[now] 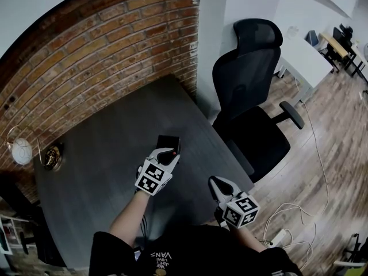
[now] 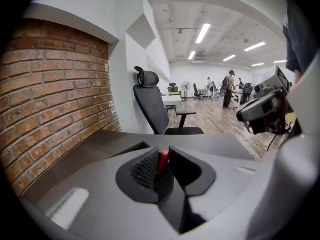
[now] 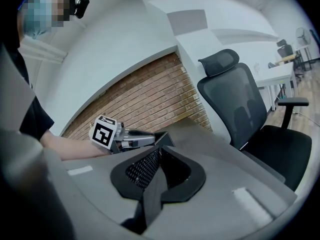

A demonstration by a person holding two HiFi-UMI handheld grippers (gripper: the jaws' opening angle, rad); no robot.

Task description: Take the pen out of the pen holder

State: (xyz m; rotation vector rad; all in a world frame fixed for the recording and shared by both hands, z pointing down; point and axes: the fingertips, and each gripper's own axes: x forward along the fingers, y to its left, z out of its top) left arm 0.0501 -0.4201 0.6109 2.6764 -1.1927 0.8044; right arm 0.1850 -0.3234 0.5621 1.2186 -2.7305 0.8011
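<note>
Step in hand: the grasp, before the lift.

- Left tongs [image 2: 164,156] are set over the holder [image 1: 168,142], a small black box at mid-frame in the head view, on the dark surface [image 1: 98,154].
- In the left gripper view the red top of the pen [image 2: 163,160] is seen between the jaws. The gap is narrow and both pads appear to be pressed on it. The grip is judged made, or very nearly made.
- The pen's lower part is lost in the dark below the jaws and is taken to be inside the holder. The pen is judged not yet lifted.
- Right tongs [image 1: 218,186] are held lower right of the holder in the head view, well apart from it. In the right gripper view the jaws are seen brought together, with nothing between them.
- A chair [image 1: 253,96] stands at upper right, off the surface. A brick wall [image 1: 86,45] fills the upper left.

Next move, as judged:
- The grip is to be kept firm and the pen drawn up along its own length until the tip is clear of the rim.
- A tilted pull is to be avoided. The holder looks light and is not steadied by the right tongs, so it could be dragged or tipped.
- Only the pen's top is caught, so a slip is possible.
</note>
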